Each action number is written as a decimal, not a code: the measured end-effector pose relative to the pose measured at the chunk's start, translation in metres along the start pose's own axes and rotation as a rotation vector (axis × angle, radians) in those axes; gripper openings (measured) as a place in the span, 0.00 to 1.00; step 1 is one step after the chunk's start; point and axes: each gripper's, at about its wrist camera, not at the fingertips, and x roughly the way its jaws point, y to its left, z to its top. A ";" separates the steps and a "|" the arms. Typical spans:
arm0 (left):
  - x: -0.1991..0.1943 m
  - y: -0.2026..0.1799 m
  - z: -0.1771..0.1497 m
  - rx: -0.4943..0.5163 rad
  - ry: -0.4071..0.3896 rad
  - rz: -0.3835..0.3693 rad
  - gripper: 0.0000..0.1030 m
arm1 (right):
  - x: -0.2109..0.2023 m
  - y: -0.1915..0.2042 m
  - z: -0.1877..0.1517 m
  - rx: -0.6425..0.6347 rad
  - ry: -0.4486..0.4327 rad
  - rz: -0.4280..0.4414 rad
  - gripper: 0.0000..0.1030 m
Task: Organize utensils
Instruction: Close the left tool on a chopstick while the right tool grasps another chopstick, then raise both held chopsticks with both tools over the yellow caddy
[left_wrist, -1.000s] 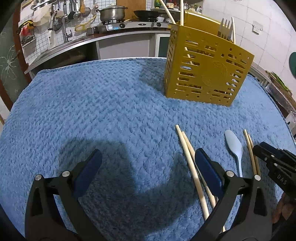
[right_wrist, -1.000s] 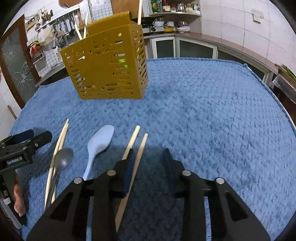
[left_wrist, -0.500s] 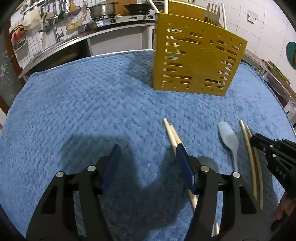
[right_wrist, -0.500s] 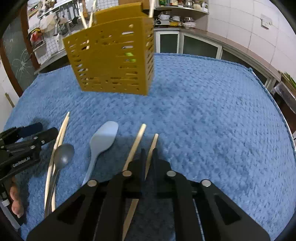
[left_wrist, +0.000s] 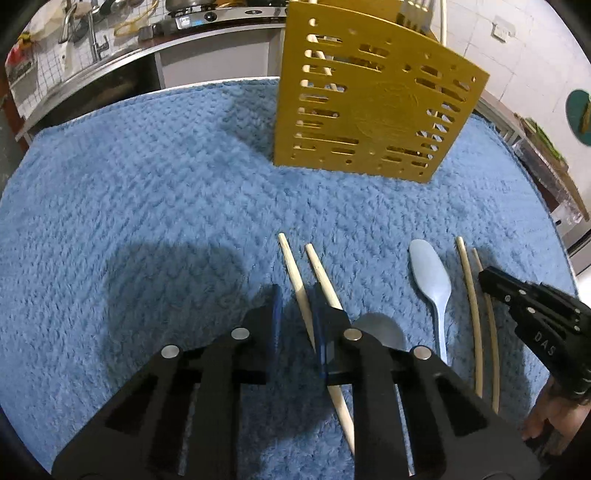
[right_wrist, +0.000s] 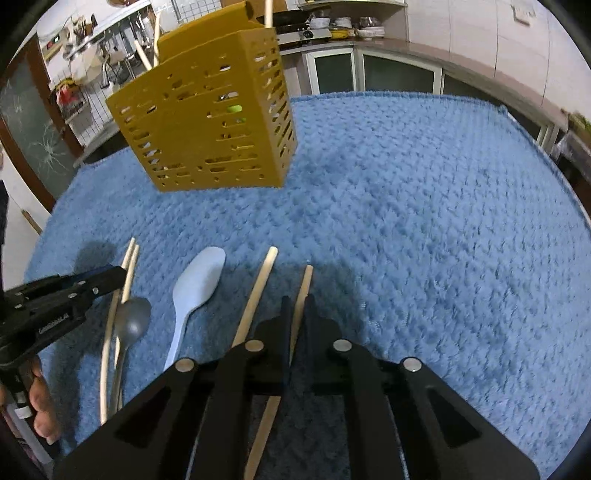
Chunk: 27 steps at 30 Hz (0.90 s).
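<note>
Both grippers had just been closing, each onto one stick of a different chopstick pair lying on the blue towel. The left gripper had narrowed from wide open until its blue pads flanked the left chopstick of its pair, the stick running between them while its partner passed under the right-hand pad; whether the pads already pressed it could not be told for sure, though the gap looked almost gone. The right gripper had shut earlier and now pinched the right chopstick, its mate lying free just beside. Between the two pairs lay the pale blue spoon and the grey metal spoon, all along the towel's near edge. The yellow slotted holder stood upright toward the far edge, well apart from them, with chopsticks and a fork already poking out. Judging by this, the pick-up step was about complete on both sides and the lift toward the holder came next; a single stick taken from each pair would leave two to fetch later, and the thin round sticks might twist in the pads
</note>
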 end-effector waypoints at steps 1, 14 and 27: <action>0.001 0.000 0.000 0.002 0.001 0.001 0.15 | 0.000 -0.001 0.000 0.005 0.000 0.006 0.07; 0.015 -0.015 0.015 0.060 -0.001 0.070 0.09 | 0.009 0.003 0.013 0.019 0.030 -0.025 0.07; -0.029 -0.006 0.020 0.063 -0.142 0.057 0.06 | -0.027 -0.005 0.020 0.054 -0.079 0.012 0.06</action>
